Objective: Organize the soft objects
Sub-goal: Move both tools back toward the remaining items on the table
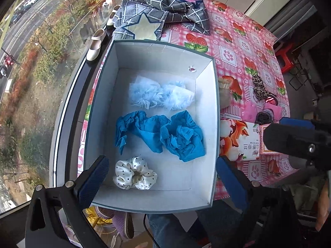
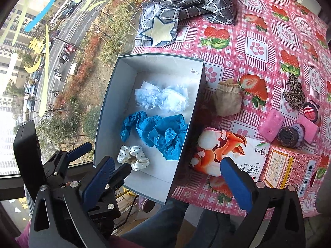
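Note:
An open grey box [image 1: 215, 111] [image 2: 107, 107] holds a fluffy pale blue piece [image 1: 159, 95] [image 2: 161, 100], crumpled blue covers [image 1: 165, 134] [image 2: 159, 134] and a white dotted scrunchie [image 1: 134, 173] [image 2: 133, 157]. My left gripper [image 1: 162, 177] is open and empty above the box's near end. My right gripper [image 2: 167, 177] is open and empty above the box's near right corner. On the table lie a beige pouch [image 2: 227, 99], a leopard scrunchie [image 2: 293, 93], pink sponges [image 2: 271, 123] and knitted scrunchies [image 2: 289, 134].
A pink strawberry tablecloth [image 2: 258, 47] covers the table. A grey checked cloth with a star [image 1: 161, 12] lies at the far edge. A tissue pack [image 2: 227, 150] and a pink carton [image 2: 289, 165] sit right of the box. A window is on the left.

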A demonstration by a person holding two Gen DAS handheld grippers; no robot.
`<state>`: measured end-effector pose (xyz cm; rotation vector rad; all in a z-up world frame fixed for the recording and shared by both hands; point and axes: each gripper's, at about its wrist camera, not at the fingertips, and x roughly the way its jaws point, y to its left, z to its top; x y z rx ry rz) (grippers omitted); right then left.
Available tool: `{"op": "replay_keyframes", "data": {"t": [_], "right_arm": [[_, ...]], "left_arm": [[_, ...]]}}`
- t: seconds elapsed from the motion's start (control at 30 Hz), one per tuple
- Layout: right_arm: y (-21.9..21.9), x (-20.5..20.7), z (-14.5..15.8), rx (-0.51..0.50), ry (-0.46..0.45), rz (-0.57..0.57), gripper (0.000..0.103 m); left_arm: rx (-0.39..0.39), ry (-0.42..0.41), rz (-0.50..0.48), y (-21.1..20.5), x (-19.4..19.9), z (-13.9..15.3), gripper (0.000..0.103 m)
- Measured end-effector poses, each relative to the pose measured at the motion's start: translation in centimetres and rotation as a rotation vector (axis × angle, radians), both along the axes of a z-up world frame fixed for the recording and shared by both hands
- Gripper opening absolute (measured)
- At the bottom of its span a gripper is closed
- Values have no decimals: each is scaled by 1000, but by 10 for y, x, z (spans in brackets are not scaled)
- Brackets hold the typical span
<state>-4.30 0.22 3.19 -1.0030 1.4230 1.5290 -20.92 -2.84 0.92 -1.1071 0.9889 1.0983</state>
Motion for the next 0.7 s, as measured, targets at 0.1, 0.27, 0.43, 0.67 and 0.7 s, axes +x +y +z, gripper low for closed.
{"op": "replay_keyframes", "data": {"t": [0.1, 0.27, 0.43, 0.67, 0.7], "right_arm": [[0, 21, 7, 6, 23, -44, 103], [2, 75, 24, 25, 41, -157, 103], [-2, 150, 34, 37, 11, -304, 103], [-20, 251, 13, -23, -11, -514, 103], [-24, 263, 8, -34, -13, -538, 103]], "left_arm": [[19, -100, -4, 9, 13, 12, 103], [53, -145, -56, 25, 46, 28, 103], [31, -125, -131, 38, 89, 26, 103], [-11, -58, -212, 57, 146, 8, 103], [-21, -48, -217, 61, 154, 4, 103]]}}
